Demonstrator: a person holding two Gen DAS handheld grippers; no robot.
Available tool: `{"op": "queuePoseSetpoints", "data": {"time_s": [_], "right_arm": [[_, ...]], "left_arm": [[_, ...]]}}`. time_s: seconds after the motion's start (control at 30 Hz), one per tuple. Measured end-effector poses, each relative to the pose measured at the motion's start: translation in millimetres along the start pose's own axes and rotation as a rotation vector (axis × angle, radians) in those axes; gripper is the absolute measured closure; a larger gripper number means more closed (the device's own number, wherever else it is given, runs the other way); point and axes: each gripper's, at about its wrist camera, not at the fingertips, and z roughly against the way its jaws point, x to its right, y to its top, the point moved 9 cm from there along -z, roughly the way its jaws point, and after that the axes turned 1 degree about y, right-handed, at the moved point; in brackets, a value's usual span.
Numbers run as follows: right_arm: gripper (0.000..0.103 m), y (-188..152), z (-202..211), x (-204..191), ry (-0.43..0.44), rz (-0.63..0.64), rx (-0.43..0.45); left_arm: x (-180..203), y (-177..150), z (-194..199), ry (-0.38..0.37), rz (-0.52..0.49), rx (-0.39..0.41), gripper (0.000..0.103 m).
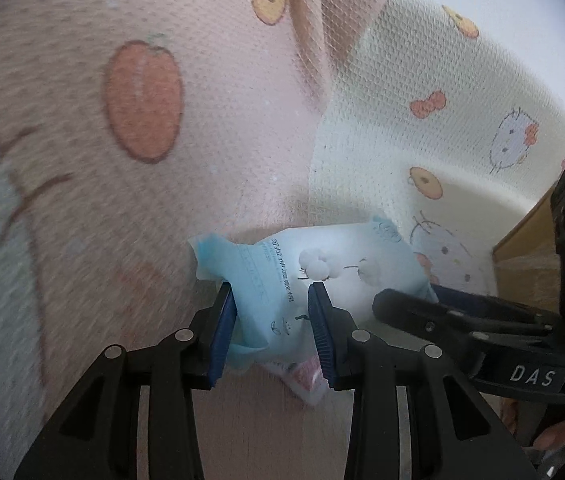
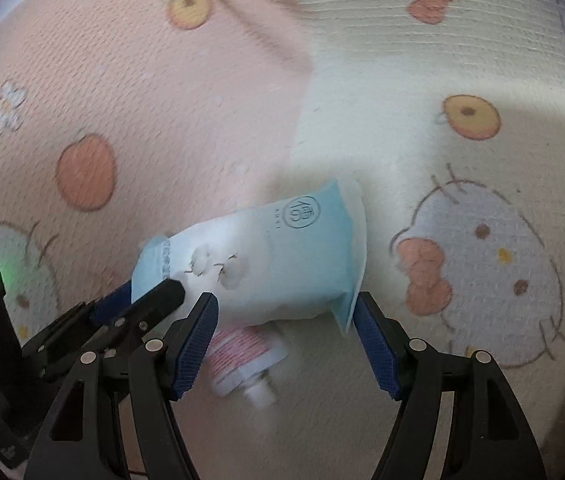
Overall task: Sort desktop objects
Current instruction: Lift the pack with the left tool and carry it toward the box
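You are holding blue-white soft pack (image 1: 302,280) in left gripper (image 1: 274,320), jaws pinching its end, over patterned mat (image 1: 142,100). Right gripper (image 2: 286,340) straddling pack's other end, jaws open. Pack looking light, squashy, slippery; grip bulk, not crimped edge. Pink tube (image 2: 242,356) lying beneath.
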Motion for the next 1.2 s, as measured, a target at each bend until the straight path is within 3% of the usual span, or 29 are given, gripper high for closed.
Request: {"op": "queuePoseSetpoints", "data": {"time_s": [0.1, 0.27, 0.4, 0.57, 0.83, 0.93, 1.03, 1.2], "right_arm": [[0.035, -5.0, 3.8, -8.4, -0.013, 0.026, -0.038], [0.035, -16.3, 8.4, -16.9, 0.042, 0.032, -0.089], [0.035, -26.7, 11.4, -10.9, 0.003, 0.073, -0.099], [0.034, -5.7, 13.3, 8.9, 0.009, -0.015, -0.055], [0.034, -5.7, -8.4, 24.7, 0.055, -0.087, -0.093], [0.034, -2.1, -8.3, 22.2, 0.067, -0.067, -0.089], [0.034, -2.1, -9.9, 14.6, 0.091, -0.024, -0.097], [0.034, -3.0, -16.1, 9.0, 0.041, 0.063, -0.101]], "left_arm": [[-2.4, -11.0, 11.9, -0.013, 0.017, -0.020, 0.063], [-13.9, -33.2, 19.1, 0.060, 0.008, -0.049, 0.063], [-21.7, -38.6, 18.9, 0.049, 0.030, -0.076, 0.061], [-33.4, -41.8, 19.2, 0.049, 0.090, -0.085, 0.058], [-33.2, -42.9, 15.4, 0.059, 0.097, -0.069, 0.055], [-30.5, -44.0, 10.6, 0.030, 0.112, -0.073, 0.055], [-33.0, -43.8, 5.1, -0.023, 0.199, -0.075, 0.054], [-31.1, -41.7, 2.3, -0.106, 0.295, -0.069, 0.055]]}}
